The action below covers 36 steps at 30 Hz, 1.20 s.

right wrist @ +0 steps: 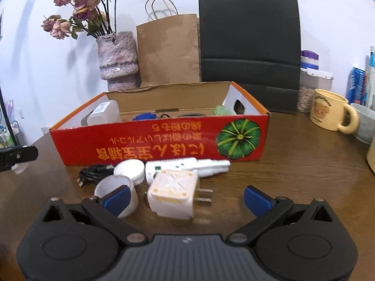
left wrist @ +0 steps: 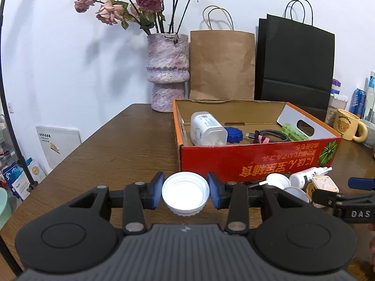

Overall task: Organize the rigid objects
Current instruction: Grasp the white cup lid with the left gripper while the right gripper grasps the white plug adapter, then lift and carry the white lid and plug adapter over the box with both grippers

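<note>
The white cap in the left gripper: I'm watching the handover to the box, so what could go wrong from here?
1. The left gripper pinches the white cap only by its round rim; it could slip or pop out before reaching the red box.
2. The open right gripper sits close to the plug adapter and an upright cap; closing could knock the cap or catch both.
</note>
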Motion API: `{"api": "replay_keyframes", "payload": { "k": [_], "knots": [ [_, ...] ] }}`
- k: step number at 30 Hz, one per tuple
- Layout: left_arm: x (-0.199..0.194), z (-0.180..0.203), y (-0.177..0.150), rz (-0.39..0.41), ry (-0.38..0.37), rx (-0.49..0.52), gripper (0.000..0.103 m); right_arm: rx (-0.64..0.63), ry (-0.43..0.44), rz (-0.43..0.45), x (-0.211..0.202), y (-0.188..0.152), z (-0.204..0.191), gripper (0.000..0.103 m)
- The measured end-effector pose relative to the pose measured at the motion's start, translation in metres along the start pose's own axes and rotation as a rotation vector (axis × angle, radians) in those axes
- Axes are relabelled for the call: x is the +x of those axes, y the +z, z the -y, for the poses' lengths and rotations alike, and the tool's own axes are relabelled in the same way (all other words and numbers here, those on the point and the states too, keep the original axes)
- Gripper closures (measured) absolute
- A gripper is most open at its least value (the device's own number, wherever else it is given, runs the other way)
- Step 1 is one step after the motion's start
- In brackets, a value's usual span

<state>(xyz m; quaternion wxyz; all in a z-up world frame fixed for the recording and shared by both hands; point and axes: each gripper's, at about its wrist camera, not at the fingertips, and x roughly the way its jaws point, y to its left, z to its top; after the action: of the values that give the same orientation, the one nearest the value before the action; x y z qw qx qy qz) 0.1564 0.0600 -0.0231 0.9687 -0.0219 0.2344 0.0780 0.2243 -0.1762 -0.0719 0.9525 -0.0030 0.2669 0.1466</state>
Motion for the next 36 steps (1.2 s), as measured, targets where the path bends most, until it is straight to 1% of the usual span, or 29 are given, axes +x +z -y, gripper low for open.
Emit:
{"api": "replay_keyframes", "payload": {
  "k": [4,8,10,11,14,17,20,22,26,28,29,36],
  "knots": [
    [0.000,-0.002,0.001,-0.002,0.001,-0.007,0.062,0.020,0.005,-0.017,0.012,0.005,-0.003,0.004],
    [-0.001,0.000,0.000,0.001,-0.003,-0.005,0.062,0.040,0.022,-0.027,0.019,0.008,-0.003,0.004],
    [-0.001,0.000,0.000,0.000,-0.006,-0.005,0.062,0.068,0.033,-0.038,0.022,0.009,0.001,0.005],
    [-0.001,-0.001,0.000,0.000,-0.006,-0.005,0.062,0.087,0.039,-0.043,0.023,0.009,0.004,0.007],
    [-0.001,-0.001,0.000,0.001,-0.006,-0.006,0.062,0.111,0.018,-0.049,0.022,0.009,0.010,0.013],
    [-0.002,-0.001,0.000,0.004,-0.006,-0.009,0.062,0.118,0.007,-0.066,0.022,0.007,0.013,0.013],
    [-0.003,-0.001,0.001,0.005,-0.008,-0.009,0.062,0.089,0.009,-0.080,0.024,0.005,0.008,0.016],
    [-0.003,-0.001,0.001,0.005,-0.008,-0.009,0.062,0.060,-0.005,-0.084,0.026,0.004,0.003,0.016],
    [-0.003,-0.001,0.000,0.009,-0.009,-0.009,0.062,0.039,-0.010,-0.086,0.027,0.005,0.000,0.021],
    [-0.004,-0.001,0.000,0.011,-0.010,-0.010,0.062,0.020,-0.001,-0.085,0.026,0.005,-0.003,0.028],
    [-0.004,-0.001,0.000,0.012,-0.010,-0.010,0.062,0.006,0.000,-0.083,0.025,0.005,-0.005,0.035],
    [-0.004,0.000,0.000,0.010,-0.010,-0.009,0.062,-0.012,0.000,-0.076,0.020,0.003,-0.006,0.036]
  ]
}}
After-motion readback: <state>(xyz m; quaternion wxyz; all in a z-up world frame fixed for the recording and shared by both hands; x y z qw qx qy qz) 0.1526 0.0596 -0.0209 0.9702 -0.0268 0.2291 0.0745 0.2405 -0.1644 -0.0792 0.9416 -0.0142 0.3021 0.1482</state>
